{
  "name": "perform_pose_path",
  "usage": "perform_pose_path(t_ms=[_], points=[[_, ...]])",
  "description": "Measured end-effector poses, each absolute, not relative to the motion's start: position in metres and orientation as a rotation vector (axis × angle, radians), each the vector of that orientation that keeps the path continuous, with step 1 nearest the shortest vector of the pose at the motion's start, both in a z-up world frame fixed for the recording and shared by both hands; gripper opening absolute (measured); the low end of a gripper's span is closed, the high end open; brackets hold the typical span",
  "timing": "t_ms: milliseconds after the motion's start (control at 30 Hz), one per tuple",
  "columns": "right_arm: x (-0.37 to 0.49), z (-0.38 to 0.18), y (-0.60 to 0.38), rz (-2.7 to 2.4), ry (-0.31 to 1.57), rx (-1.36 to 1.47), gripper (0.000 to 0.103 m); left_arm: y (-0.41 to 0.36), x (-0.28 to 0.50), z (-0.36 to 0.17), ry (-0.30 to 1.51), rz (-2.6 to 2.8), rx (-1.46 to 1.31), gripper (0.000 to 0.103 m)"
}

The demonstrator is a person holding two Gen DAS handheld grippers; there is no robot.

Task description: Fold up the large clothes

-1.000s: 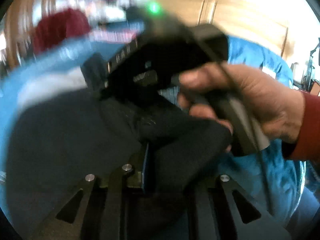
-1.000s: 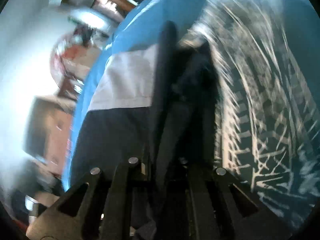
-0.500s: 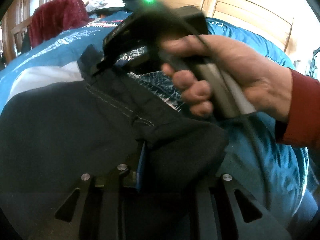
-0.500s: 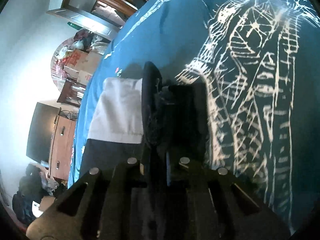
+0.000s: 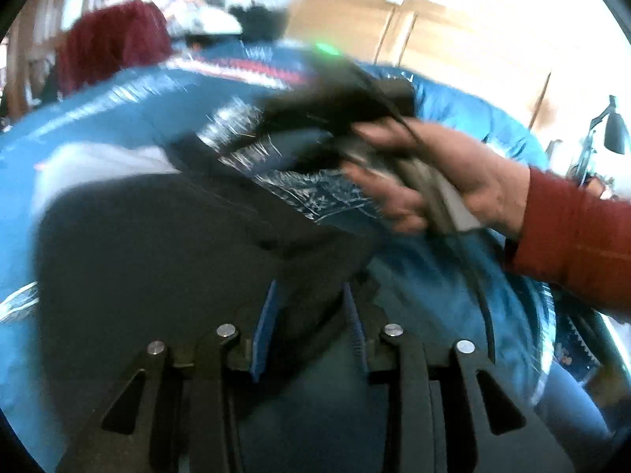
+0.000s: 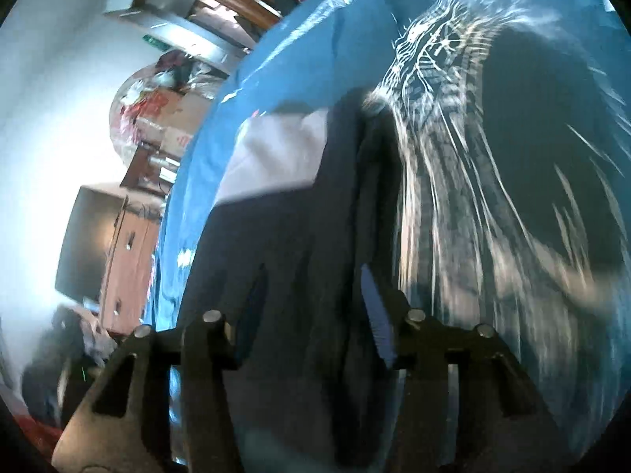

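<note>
Both the left gripper (image 5: 307,327) and right gripper (image 6: 315,307) have fingers parted, dark garment (image 5: 165,244) lying loose between them on the bed (image 5: 434,295); withdraw straight back without dragging the fold

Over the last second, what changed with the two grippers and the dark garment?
Both grippers opened: the left gripper and right gripper, earlier clamped on the dark garment, now show spread fingers with cloth loose between them. The garment remains on the blue bedspread.
</note>
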State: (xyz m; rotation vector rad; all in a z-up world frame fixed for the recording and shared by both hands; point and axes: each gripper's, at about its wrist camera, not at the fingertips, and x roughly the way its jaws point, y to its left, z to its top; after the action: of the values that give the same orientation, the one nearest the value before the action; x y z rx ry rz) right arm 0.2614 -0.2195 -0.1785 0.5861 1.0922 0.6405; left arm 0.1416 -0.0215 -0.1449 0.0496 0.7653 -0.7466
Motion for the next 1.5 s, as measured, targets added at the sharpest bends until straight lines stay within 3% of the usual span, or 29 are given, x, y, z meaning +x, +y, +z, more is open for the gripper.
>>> perform_pose_path(t_ms=[233, 467, 500, 600, 633, 900, 933, 1000, 1167, 1233, 1367, 1467, 1500], points=[[0.192, -0.195, -0.223, 0.546, 1.114, 0.508, 0.066, 0.072, 0.1, -0.144, 0.768, -0.547, -0.021, 0.038], [0.191, -0.21, -0.211, 0.545, 1.114, 0.579, 0.065, 0.085, 0.112, -0.175, 0.834, -0.509, -0.025, 0.041], [0.191, -0.21, -0.21, 0.533, 1.112, 0.58, 0.062, 0.083, 0.115, -0.178, 0.83, -0.5, -0.02, 0.041], [0.187, -0.22, -0.214, 0.484, 1.122, 0.584, 0.01, 0.076, 0.137, -0.194, 0.839, -0.434, 0.012, 0.044], [0.184, -0.221, -0.219, 0.487, 1.113, 0.608, 0.008, 0.078, 0.145, -0.2, 0.848, -0.417, 0.013, 0.049], [0.179, -0.24, -0.229, 0.466, 1.106, 0.593, 0.005, 0.1, 0.142, -0.217, 0.904, -0.393, 0.092, 0.05], [0.178, -0.241, -0.232, 0.477, 1.091, 0.6, 0.005, 0.099, 0.139, -0.213, 0.902, -0.395, 0.104, 0.049], [0.175, -0.244, -0.237, 0.493, 1.076, 0.626, 0.005, 0.099, 0.125, -0.197, 0.879, -0.43, 0.111, 0.037], [0.17, -0.247, -0.237, 0.502, 1.038, 0.603, 0.005, 0.105, 0.113, -0.144, 0.706, -0.487, 0.04, 0.037], [0.168, -0.247, -0.238, 0.507, 1.022, 0.604, 0.005, 0.096, 0.134, -0.147, 0.691, -0.485, 0.048, 0.04], [0.168, -0.25, -0.24, 0.521, 1.016, 0.61, 0.005, 0.075, 0.171, -0.23, 0.862, -0.476, 0.193, 0.05], [0.167, -0.253, -0.244, 0.535, 1.009, 0.622, 0.005, 0.088, 0.177, -0.226, 0.87, -0.472, 0.111, 0.065], [0.166, -0.254, -0.245, 0.539, 1.003, 0.623, 0.005, 0.089, 0.176, -0.224, 0.871, -0.467, 0.098, 0.062]])
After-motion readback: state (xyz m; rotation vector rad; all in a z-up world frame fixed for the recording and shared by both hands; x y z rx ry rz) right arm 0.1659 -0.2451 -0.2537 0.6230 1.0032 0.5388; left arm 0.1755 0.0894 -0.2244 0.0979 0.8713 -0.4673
